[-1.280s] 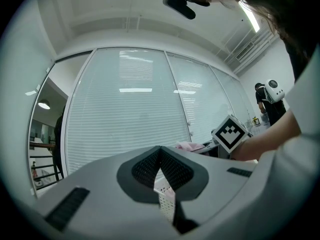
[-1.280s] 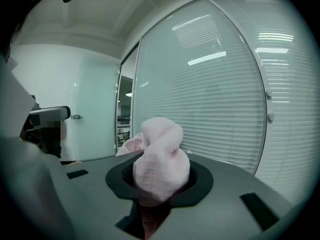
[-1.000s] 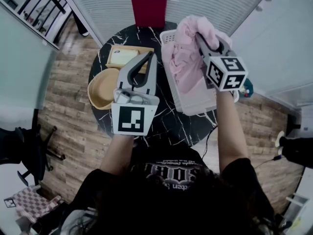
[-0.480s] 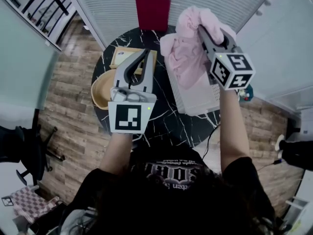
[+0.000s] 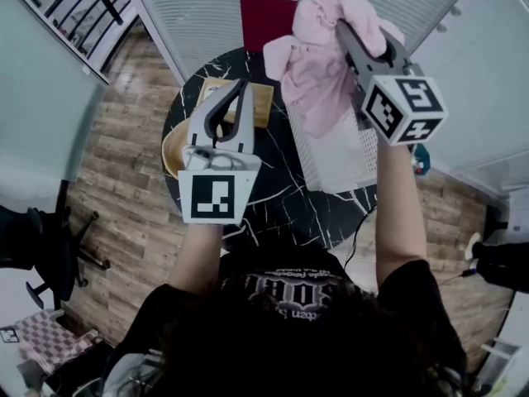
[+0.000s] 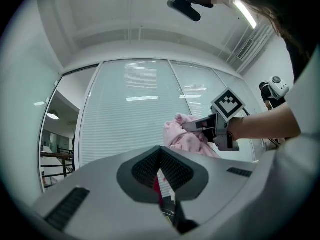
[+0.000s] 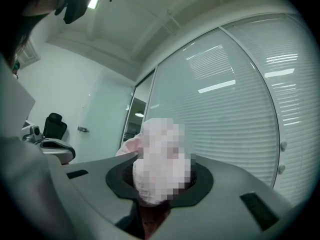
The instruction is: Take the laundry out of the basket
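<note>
1. My right tool (image 5: 340,33): jaws pinching a bunch of the pink garment (image 5: 314,77); cloth fills the gap between the pads.
2. Pink garment: raised in the air over the far end of the basket (image 5: 343,164), its folds hanging below the tool. I cannot tell whether its lowest fold clears the rim.
3. Basket: white, perforated walls, standing at the right edge of the table (image 5: 281,197).
4. My left tool (image 5: 238,89): jaws pressed together at the tips, nothing between them, held above the left half of the table.
5. Table: round, black marble with white veins.
6. Red book (image 5: 269,19): at the far edge of the table.
7. Tan bowl (image 5: 171,143): at the left edge, partly under my left tool.
</note>
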The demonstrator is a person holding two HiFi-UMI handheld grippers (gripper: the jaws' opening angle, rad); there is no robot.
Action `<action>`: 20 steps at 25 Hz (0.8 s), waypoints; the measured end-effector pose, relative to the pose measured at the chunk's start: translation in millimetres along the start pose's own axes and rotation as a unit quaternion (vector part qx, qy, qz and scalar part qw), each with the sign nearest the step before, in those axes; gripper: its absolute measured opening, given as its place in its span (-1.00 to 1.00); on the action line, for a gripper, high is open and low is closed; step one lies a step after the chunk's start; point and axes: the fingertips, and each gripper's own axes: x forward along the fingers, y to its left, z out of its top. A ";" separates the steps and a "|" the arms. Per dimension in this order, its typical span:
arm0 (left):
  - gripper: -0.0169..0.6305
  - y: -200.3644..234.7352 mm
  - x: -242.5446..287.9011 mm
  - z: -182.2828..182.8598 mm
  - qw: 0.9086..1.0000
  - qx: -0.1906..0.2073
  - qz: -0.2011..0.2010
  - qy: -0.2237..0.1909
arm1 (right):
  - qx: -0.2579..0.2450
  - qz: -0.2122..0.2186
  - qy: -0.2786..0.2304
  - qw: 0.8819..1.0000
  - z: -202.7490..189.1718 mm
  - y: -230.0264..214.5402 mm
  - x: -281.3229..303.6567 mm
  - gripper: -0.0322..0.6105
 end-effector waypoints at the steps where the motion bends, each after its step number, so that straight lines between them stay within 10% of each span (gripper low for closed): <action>1: -0.95 1.8 -2.1 0.7 1.000 -0.001 0.002 -0.001 | -0.004 0.005 -0.005 1.000 5.6 3.9 1.2 -0.55; 20: -0.95 54.6 -50.2 7.7 0.999 0.006 0.053 -0.003 | -0.005 0.066 -0.070 0.995 75.2 91.0 26.1 -0.54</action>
